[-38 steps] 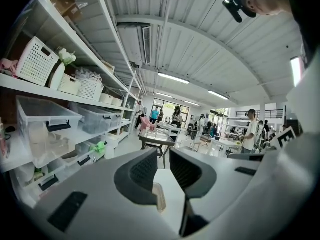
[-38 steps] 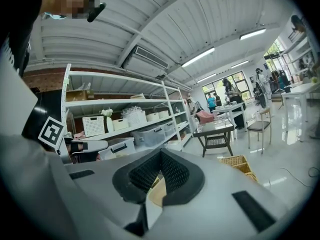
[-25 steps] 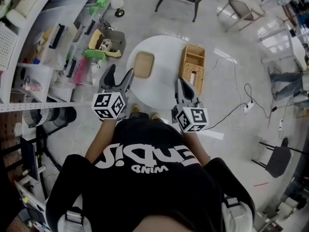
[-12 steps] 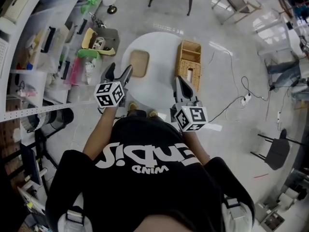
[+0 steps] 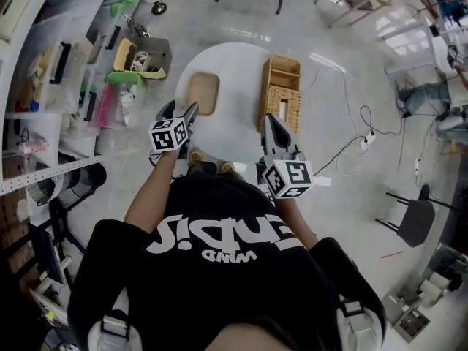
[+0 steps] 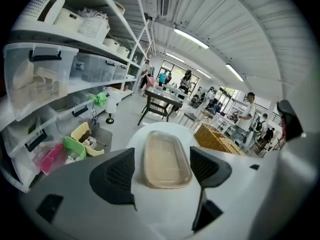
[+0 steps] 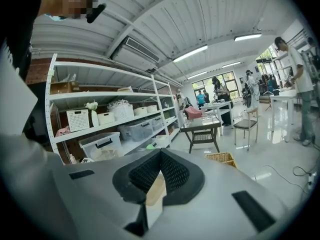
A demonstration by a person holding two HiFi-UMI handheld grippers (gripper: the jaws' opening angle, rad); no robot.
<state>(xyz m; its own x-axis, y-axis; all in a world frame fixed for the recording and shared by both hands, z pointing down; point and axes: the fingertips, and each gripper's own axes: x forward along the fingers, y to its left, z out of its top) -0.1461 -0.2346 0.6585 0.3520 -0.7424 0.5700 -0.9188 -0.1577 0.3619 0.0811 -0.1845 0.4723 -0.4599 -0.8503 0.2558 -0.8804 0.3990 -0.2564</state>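
Left tool [image 5: 180, 110]: jaws spread wide, tipped down over near-left part of tabletop [image 5: 238, 126]. Tray [image 6: 167, 159] is framed between jaws, not touched. Stage judged: approach. A grip would call for further lowering, jaws astride tray sides. Basket [image 5: 281, 86] is seen just right of tabletop. Right tool [image 5: 276, 130]: jaws pressed together at tips, nothing gripped. Against earlier frame: left tool was aimed up along shelves [image 6: 75, 34], jaws narrower.

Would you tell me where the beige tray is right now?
In the head view the beige tray lies left of centre on the round white table, just ahead of the left tongs; the wicker basket stands to its right.
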